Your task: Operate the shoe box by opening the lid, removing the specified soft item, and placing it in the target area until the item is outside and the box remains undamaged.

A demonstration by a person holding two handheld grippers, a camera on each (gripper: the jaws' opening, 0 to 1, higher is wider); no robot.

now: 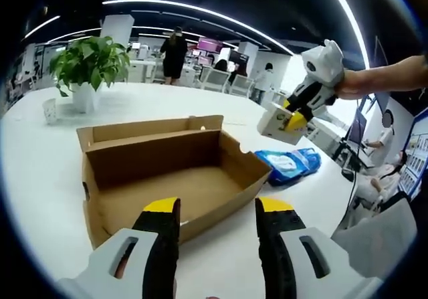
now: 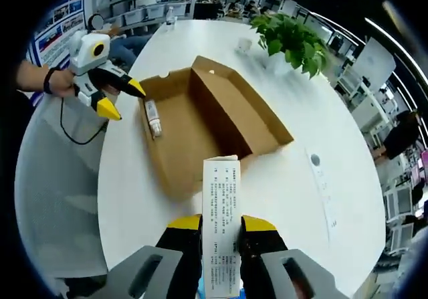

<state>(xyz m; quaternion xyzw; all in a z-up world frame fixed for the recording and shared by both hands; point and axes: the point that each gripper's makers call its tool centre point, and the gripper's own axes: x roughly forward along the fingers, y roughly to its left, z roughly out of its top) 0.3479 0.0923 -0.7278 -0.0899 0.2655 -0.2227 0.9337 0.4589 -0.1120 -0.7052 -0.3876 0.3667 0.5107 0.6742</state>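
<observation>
Office desks and a potted plant [image 1: 90,61] ring our white round table [image 1: 40,178]; in the left gripper view, our left gripper [image 1: 217,229], jaws wide and empty, faces the open brown cardboard shoe box [image 1: 170,178], a blue soft pack [image 1: 289,164] lying just beside it. In the right gripper view, our right gripper [image 2: 221,235] clamps a white printed carton [image 2: 222,229] above bare tabletop beside the box.

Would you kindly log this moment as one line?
shoe box: open | right gripper: holding small carton above table | left gripper: open, empty | blue pack: on table

Count: one open shoe box [image 1: 167,172], one potted plant [image 1: 90,68], one blue soft pack [image 1: 289,163], one small white carton [image 2: 221,219], two hand-held grippers, one table [image 1: 40,178].
</observation>
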